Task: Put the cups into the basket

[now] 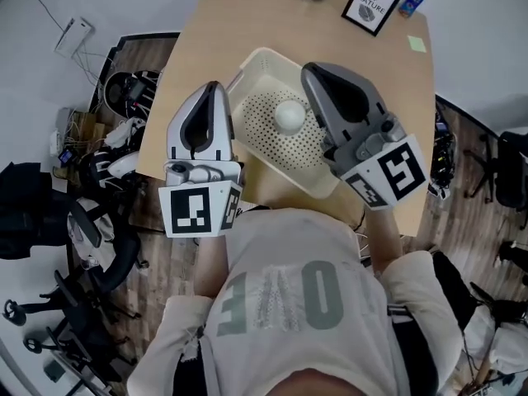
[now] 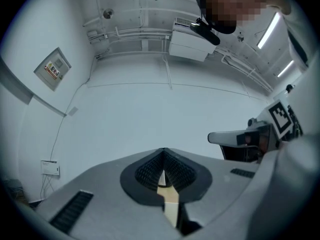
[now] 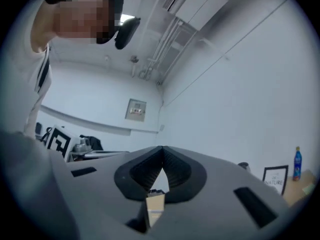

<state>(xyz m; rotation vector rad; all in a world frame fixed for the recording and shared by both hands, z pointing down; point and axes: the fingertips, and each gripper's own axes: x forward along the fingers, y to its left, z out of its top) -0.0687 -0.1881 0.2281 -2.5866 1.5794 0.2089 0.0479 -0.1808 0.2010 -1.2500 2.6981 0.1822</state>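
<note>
head view: cup [image 1: 289, 115] in basket [image 1: 257, 59] shows just beside right hand-held gripper [image 1: 311, 73].

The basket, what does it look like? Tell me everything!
The basket is cream-coloured and looks like plastic. It is a shallow rectangle with rounded corners, raised walls and a floor full of tiny holes. It sits flat, turned at an angle, on the light wooden table. One round white thing, probably a cup, rests inside. Its near edges are hidden.

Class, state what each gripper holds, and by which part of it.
Nothing: the left gripper and right gripper each have jaws shut together, with nothing between them.
</note>
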